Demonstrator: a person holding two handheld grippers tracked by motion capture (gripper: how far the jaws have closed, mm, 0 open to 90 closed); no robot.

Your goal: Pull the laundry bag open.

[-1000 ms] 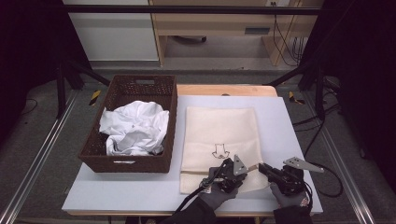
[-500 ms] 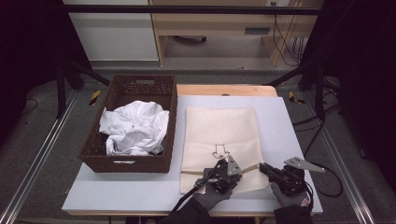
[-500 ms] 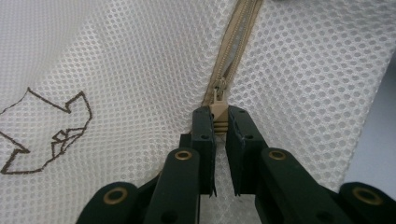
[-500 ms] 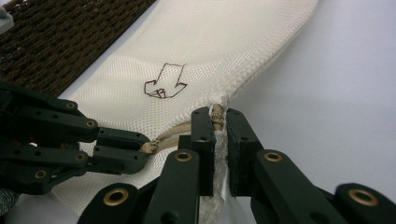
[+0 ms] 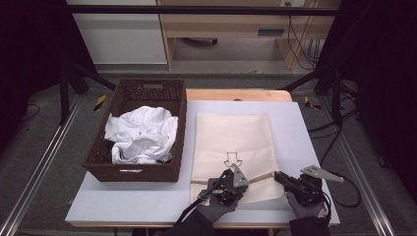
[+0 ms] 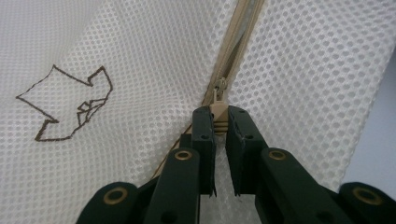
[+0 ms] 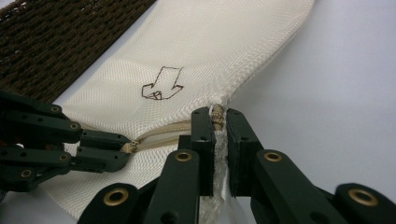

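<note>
We see the cream mesh bag (image 5: 231, 147) lying flat on the table (image 5: 147, 206), right of the wicker basket (image 5: 135, 169). Our left gripper (image 6: 220, 122) pinches its zipper pull (image 6: 218, 114); our right gripper (image 7: 217, 122) clamps the bag's near right zipper end.

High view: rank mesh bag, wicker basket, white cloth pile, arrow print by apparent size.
1. wicker basket and mesh bag: look alike in area, not ranked
2. white cloth pile
3. arrow print

Grey gloves (image 5: 216, 209), dark sleeves, black brass-riveted gripper (image 6: 220, 122) jaws.
</note>
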